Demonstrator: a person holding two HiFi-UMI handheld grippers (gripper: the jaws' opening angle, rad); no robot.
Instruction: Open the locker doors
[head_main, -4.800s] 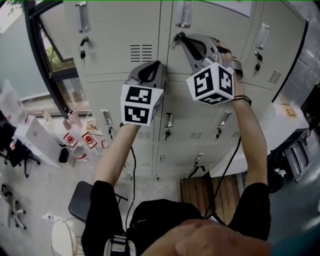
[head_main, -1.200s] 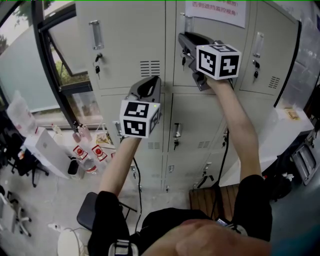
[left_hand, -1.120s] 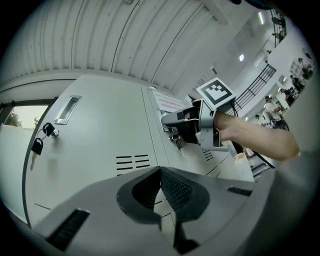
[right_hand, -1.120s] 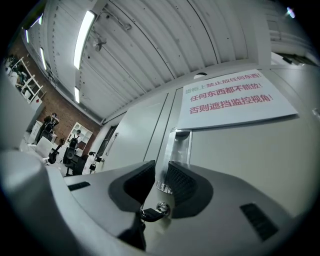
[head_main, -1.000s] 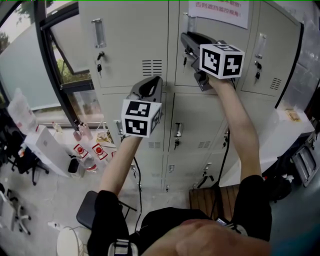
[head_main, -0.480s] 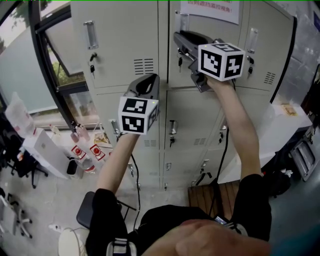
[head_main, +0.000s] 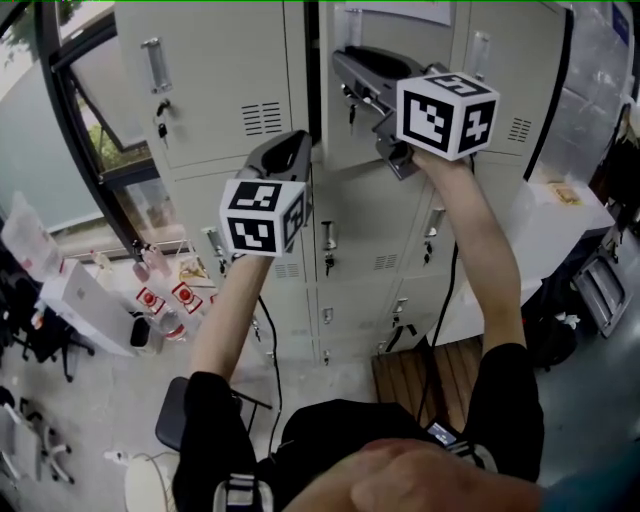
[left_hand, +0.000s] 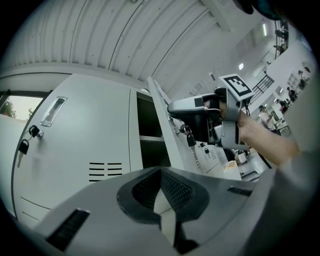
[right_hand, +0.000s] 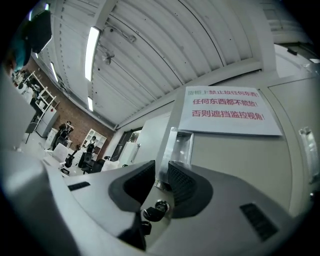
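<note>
Black-framed window (head_main: 105, 120) left. Grey concrete floor (head_main: 90, 400), slatted wood platform (head_main: 412, 372) on it. White worktop (head_main: 560, 210) right. Ribbed ceiling (right_hand: 165, 45), strip light (right_hand: 92, 44) lit.

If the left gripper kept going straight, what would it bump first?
Likely nothing at the front: it points into the open locker compartment, close beside the opened door. Depth is unclear.

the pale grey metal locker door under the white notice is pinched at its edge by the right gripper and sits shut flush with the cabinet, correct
Not flush. The pale grey metal locker door stands swung out from the cabinet, and the left gripper view shows the dark compartment open behind it. The rest holds: the right gripper pinches the door's edge, under the white notice.
</note>
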